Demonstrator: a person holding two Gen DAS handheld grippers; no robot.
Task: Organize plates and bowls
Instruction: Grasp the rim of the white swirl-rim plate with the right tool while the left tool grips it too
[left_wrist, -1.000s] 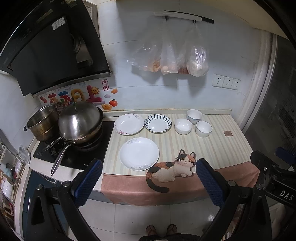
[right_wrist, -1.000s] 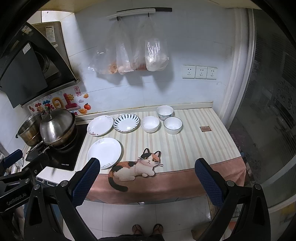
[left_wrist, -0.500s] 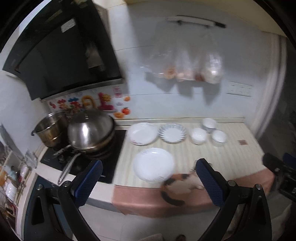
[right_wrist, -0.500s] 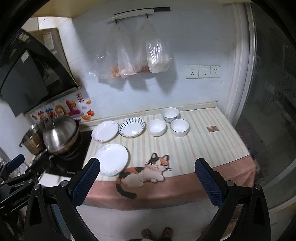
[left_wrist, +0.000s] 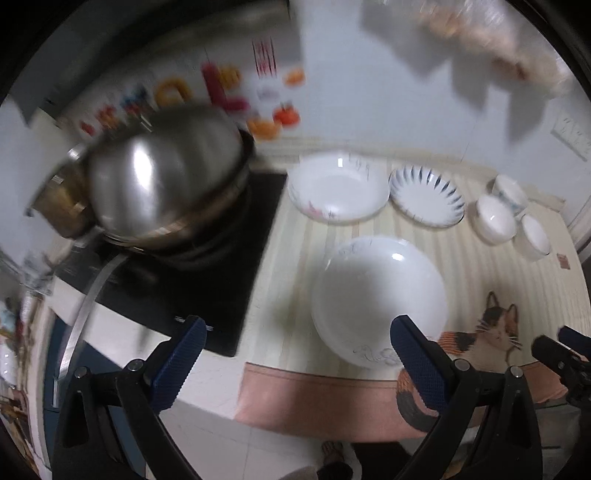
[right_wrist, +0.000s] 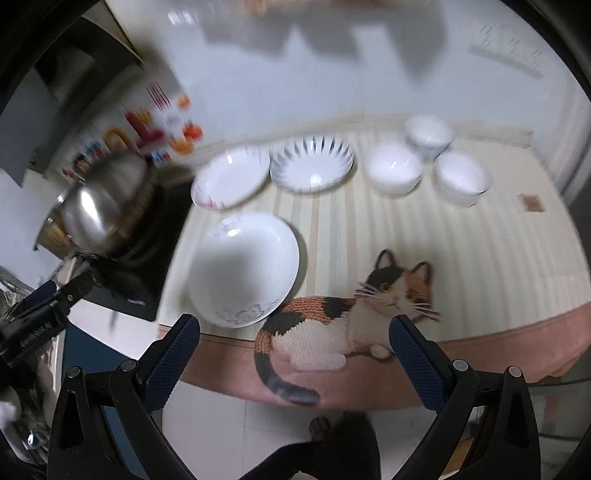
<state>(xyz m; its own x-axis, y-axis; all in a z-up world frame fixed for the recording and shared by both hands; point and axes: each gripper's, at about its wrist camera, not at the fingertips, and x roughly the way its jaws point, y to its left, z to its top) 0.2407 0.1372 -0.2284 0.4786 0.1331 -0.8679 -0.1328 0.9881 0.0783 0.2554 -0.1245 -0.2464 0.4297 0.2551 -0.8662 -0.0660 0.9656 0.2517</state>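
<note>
While both grippers, left (left_wrist: 295, 354) and right (right_wrist: 295, 350), have dropped closer with jaws released, the near plate (left_wrist: 378, 295) lies by the worktop (right_wrist: 461, 258) front edge, open cloth rightward.

home kitchen. black cooktop (left_wrist: 207, 266) with a lidded steel pan (left_wrist: 162, 184) beside a striped counter cloth (right_wrist: 461, 258) bearing a calico cat print (right_wrist: 347, 317). range hood (right_wrist: 48, 92) above, fruit stickers (left_wrist: 221, 92) on white wall tile, wall sockets (left_wrist: 570, 134), hanging plastic bags (left_wrist: 491, 33). plates (right_wrist: 243, 269) and bowls (right_wrist: 391, 168) set out on the counter.
</note>
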